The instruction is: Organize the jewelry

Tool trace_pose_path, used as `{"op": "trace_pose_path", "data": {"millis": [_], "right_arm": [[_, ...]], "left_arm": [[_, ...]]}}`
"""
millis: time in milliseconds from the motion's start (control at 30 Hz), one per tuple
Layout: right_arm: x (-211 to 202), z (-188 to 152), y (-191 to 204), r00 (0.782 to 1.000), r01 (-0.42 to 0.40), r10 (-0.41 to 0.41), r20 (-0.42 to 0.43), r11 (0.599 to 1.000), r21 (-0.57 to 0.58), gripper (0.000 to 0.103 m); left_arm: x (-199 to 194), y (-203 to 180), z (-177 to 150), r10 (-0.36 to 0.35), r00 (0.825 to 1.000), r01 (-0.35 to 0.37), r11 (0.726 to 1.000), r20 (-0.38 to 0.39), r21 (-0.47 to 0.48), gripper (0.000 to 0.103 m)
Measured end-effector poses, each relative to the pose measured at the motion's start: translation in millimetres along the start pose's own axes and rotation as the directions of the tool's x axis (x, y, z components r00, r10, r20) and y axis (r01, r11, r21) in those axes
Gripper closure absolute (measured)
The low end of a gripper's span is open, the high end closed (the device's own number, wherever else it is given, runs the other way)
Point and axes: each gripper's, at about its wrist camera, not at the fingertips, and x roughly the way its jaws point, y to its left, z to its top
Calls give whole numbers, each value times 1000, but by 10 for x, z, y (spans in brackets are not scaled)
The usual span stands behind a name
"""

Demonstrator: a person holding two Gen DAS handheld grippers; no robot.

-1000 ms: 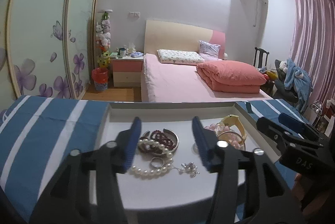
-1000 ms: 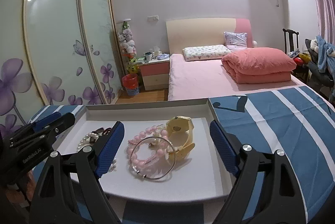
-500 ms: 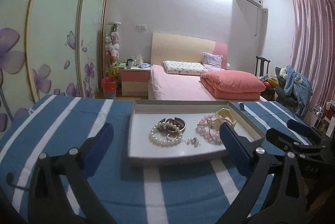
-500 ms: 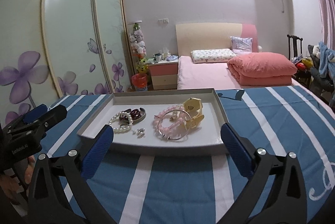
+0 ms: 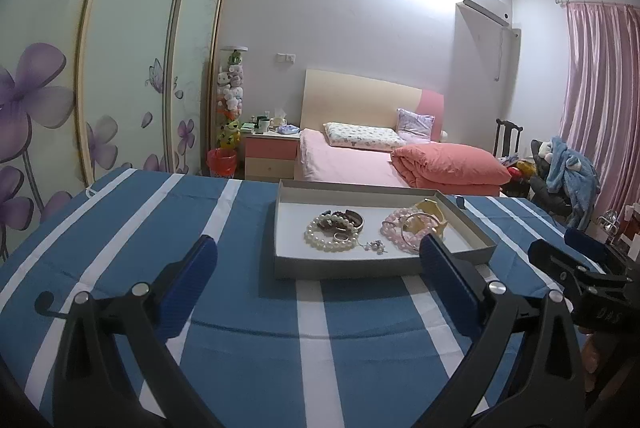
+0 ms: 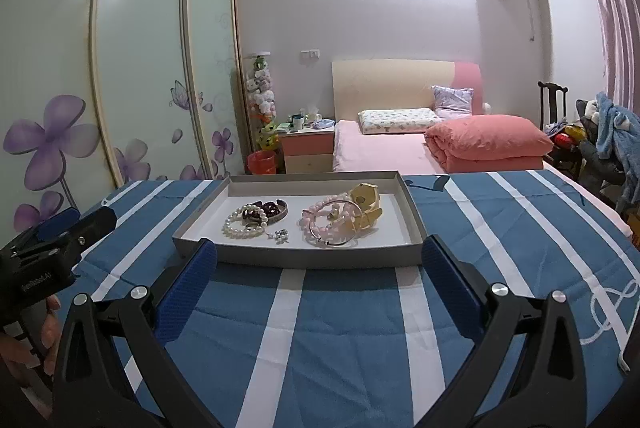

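Tangling looks likely: pearl bracelet (image 6: 245,224) touches ring (image 6: 252,226) mid-tray (image 6: 296,255), so either empty, wide-open gripper, left gripper (image 5: 316,270) or right gripper (image 6: 320,268), may drag both.

The worktop (image 6: 360,328), covered with a blue cloth with white stripes, carries a shallow grey tray (image 6: 296,255) that lies flat on it.
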Motion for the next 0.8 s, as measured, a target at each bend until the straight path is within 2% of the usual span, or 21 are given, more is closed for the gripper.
{"op": "trace_pose_path", "data": {"millis": [467, 800], "right_arm": [[-170, -180, -125, 999, 28, -27, -19, 995, 94, 2], [-235, -143, -131, 1000, 23, -22, -10, 996, 89, 2]], "left_arm": [[-184, -74, -140, -17, 1000, 18, 1000, -15, 18, 4], [-210, -133, -153, -29, 999, 29, 999, -24, 32, 4]]}}
